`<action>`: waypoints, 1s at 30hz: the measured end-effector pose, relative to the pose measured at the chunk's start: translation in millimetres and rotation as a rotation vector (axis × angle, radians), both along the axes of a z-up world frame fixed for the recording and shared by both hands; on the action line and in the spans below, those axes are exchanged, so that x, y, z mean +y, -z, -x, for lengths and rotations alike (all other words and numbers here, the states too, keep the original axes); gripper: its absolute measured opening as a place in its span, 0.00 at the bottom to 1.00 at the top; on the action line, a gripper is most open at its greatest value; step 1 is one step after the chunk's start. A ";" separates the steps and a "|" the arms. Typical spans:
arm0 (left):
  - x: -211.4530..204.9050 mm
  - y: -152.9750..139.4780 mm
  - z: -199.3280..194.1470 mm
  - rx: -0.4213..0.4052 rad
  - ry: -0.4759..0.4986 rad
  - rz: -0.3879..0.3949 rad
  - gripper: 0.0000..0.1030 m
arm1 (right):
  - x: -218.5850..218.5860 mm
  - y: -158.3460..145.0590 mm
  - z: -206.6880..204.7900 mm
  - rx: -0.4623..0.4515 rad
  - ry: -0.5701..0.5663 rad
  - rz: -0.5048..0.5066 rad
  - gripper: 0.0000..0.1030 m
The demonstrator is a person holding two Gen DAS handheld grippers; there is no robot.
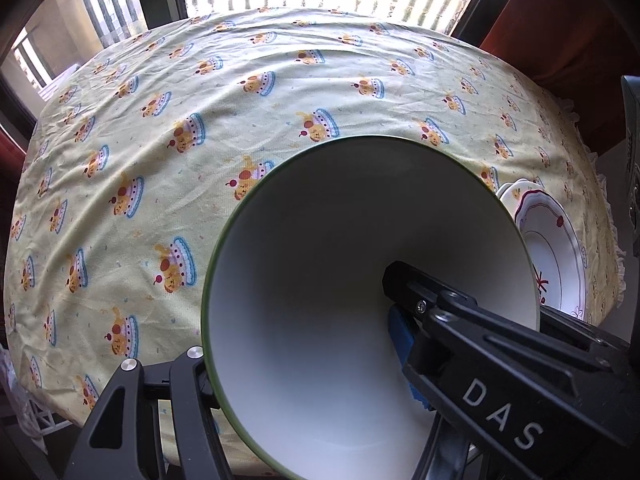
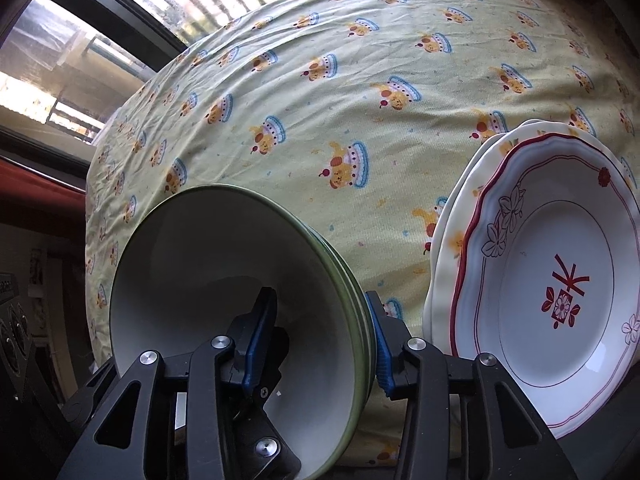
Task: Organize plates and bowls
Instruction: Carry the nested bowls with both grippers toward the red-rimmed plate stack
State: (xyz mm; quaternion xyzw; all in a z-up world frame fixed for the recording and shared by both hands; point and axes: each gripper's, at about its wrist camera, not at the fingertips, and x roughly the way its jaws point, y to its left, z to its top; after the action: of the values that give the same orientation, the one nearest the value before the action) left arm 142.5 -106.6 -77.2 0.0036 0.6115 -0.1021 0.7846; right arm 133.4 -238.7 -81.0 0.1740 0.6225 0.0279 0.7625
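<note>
Left wrist view
- bowl [image 1: 320, 280]: white inside, green rim, fills the foreground, tilted over the tablecloth [image 1: 160, 140].
- left gripper [image 1: 304, 360]: jaws straddle the bowl wall, one finger inside, one outside; pad contact is hidden, so I cannot tell if it grips.
- plates [image 1: 560, 248]: stacked at the right, just beside the bowl.

Right wrist view
- right gripper [image 2: 316, 340]: blue pads either side of the stacked bowl rims [image 2: 352, 292]; pressing or not, cannot tell.
- plate stack: right of the bowls, red-trimmed plate [image 2: 560, 280] on top.
</note>
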 end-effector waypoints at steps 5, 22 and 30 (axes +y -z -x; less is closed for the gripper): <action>4.3 -6.2 -3.7 -0.018 0.062 0.025 0.65 | 2.8 -5.9 3.3 -0.011 0.044 0.029 0.46; 35.1 -57.0 -1.0 -0.097 0.209 0.078 0.65 | 32.1 -63.0 22.3 -0.106 0.204 0.094 0.46; 26.5 -53.1 5.3 -0.112 0.169 0.073 0.64 | 27.8 -61.9 27.4 -0.123 0.192 0.091 0.46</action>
State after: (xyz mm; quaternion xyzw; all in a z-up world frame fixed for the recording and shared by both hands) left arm 137.3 -80.1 -24.1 0.0322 0.5601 -0.1900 0.8057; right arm 106.0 -210.9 -19.1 0.1960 0.5558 -0.0629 0.8054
